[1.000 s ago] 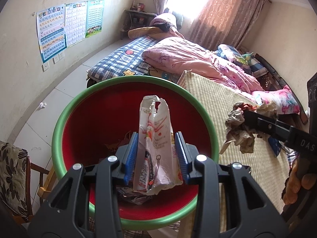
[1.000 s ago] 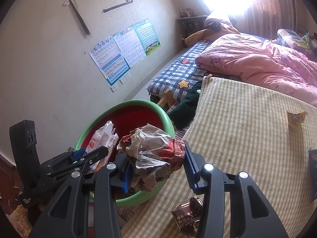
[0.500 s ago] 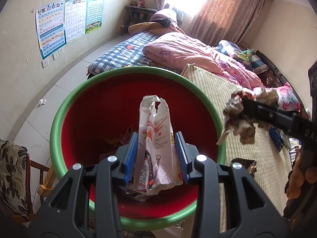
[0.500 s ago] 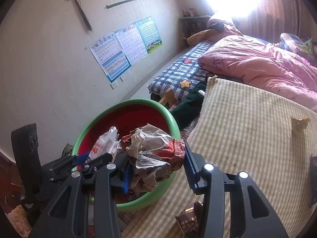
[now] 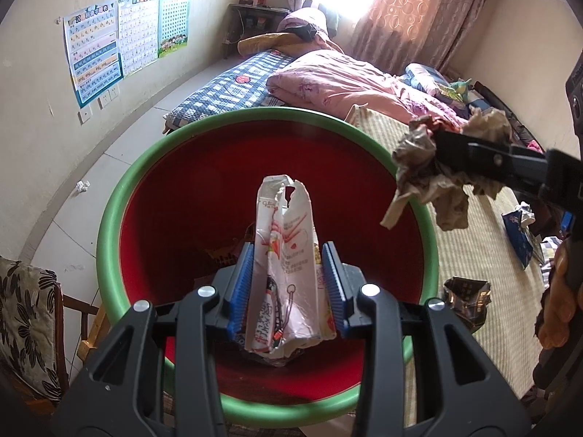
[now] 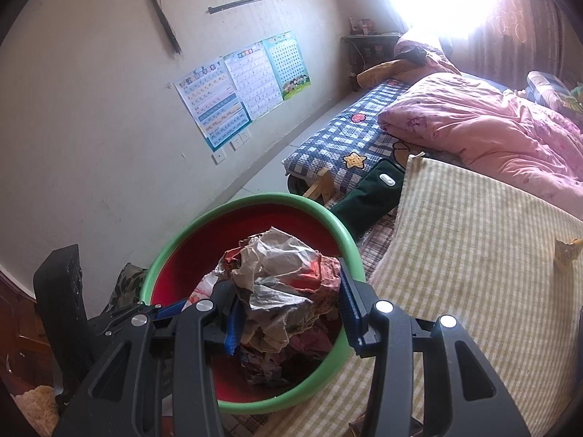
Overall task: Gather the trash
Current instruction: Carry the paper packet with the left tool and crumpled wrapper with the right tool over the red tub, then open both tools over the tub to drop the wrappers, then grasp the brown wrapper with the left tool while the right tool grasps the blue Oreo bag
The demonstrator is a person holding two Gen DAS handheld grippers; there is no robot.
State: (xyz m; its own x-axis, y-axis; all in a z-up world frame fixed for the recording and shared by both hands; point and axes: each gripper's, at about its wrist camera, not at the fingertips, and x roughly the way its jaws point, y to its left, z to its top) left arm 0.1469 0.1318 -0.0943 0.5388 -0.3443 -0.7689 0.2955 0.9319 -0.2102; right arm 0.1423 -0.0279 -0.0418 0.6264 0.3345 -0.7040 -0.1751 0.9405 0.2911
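Note:
A red basin with a green rim [image 5: 109, 218] sits below both grippers at the mattress edge. My left gripper [image 5: 288, 284] is shut on a torn pink and white snack wrapper [image 5: 288, 251], held upright over the basin's inside. My right gripper [image 6: 289, 302] is shut on a crumpled wad of grey and red wrappers [image 6: 277, 269], and hangs over the basin [image 6: 251, 200]. In the left wrist view that wad [image 5: 426, 174] hangs above the basin's right rim. Some scraps lie on the basin's floor.
A striped yellow mat [image 6: 473, 255] covers the mattress to the right, with a small folded scrap [image 6: 564, 251] on it. A dark foil packet [image 5: 466, 298] and a blue packet [image 5: 517, 229] lie on the mat. Pink quilt [image 6: 492, 127] and checked bedding lie behind. A crumpled paper [image 5: 83, 185] lies on the floor.
My right gripper has carried its wad leftward from beside the mattress to over the basin's rim. The left gripper and its wrapper have stayed over the basin.

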